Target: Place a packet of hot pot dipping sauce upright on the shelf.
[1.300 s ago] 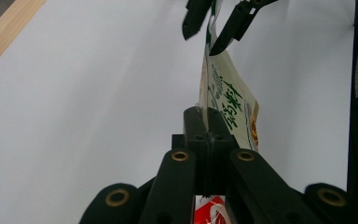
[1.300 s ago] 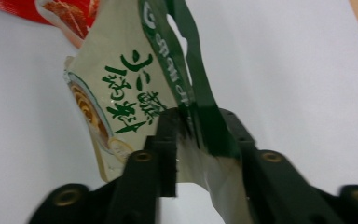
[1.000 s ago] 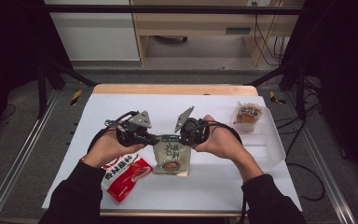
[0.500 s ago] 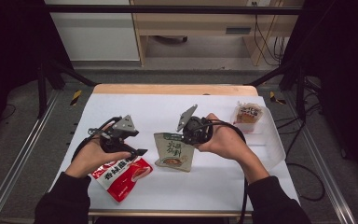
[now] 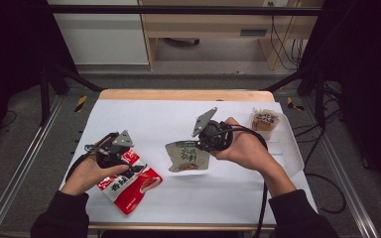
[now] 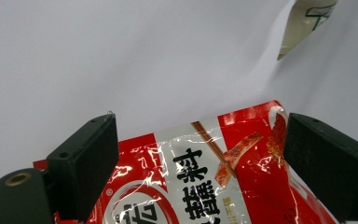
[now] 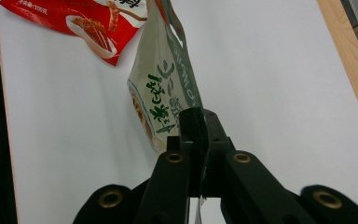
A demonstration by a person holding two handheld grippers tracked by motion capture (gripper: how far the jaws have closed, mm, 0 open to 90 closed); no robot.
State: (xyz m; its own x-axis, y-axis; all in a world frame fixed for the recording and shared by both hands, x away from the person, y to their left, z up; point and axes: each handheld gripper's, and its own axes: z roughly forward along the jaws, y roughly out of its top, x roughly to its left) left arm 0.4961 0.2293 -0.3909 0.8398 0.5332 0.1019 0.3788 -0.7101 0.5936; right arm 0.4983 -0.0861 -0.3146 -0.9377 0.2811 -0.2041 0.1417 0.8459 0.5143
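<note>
White paper covers the table [image 5: 178,198] I am working over in the high view. My left gripper [image 5: 124,161] sits low at the near left, right above the red pouch [image 5: 134,186], which lies flat on the paper with its far corner under the gripper. My right gripper [image 5: 206,144] is near the middle of the table, its jaws at the top edge of the green pouch [image 5: 188,156], which hangs tilted with its lower edge close to the paper. A small snack pack [image 5: 264,120] rests at the far right, well apart from both grippers.

From the left gripper view, I see my left gripper [image 6: 200,163] spread wide, one jaw on each side of the red pouch [image 6: 205,186]. Whether the jaws touch it I cannot tell; nothing is clamped. A corner of the green pouch [image 6: 303,28] shows at the upper right, lifted off the paper.

From the right gripper view, my right gripper [image 7: 200,126] is closed tight on the edge of the green pouch [image 7: 163,93], which hangs away from the jaws above the table [image 7: 270,70]. The red pouch [image 7: 88,18] lies beyond it at the upper left, near but apart.
</note>
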